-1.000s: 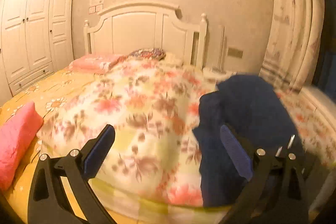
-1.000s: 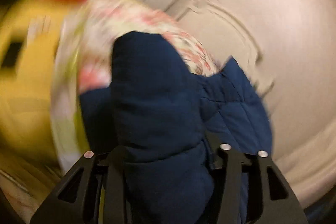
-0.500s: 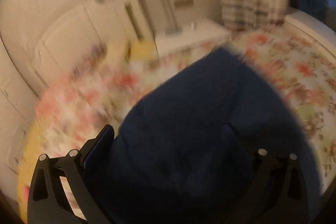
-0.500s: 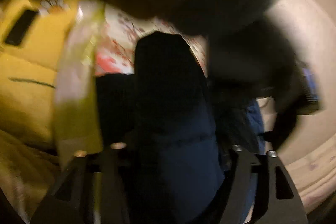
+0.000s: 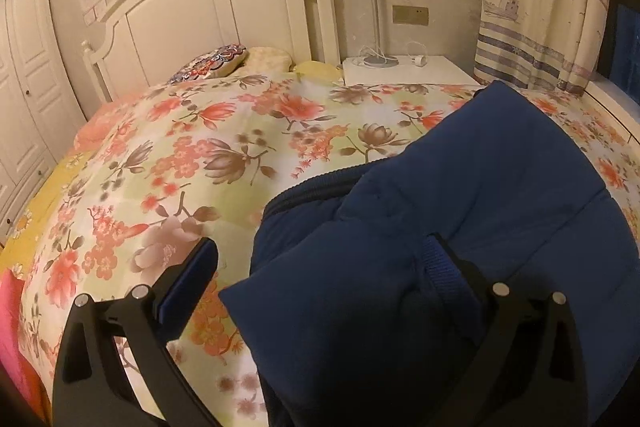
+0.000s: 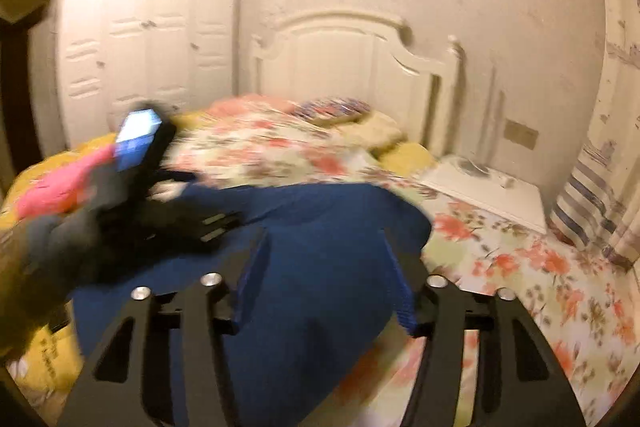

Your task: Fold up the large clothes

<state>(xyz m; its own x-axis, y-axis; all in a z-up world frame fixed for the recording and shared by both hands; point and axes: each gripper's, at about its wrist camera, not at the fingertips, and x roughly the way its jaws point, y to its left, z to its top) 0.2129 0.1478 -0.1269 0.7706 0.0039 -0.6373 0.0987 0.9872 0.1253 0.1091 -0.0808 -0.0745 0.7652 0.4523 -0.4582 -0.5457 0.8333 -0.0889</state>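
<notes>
The navy coat point(image 5: 460, 227) is bunched on the bed point(image 5: 224, 155). The left gripper point(image 5: 320, 267) is spread open over its near-left corner. The right gripper point(image 6: 324, 275) has just been closing, jaws apart above the coat.

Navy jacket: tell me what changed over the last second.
The navy jacket, bunched up between the right tongs a second ago, now lies folded on the floral quilt; those tongs have just been closing, fabric showing between them unpinched. The left tongs swung over it, open as before.
</notes>
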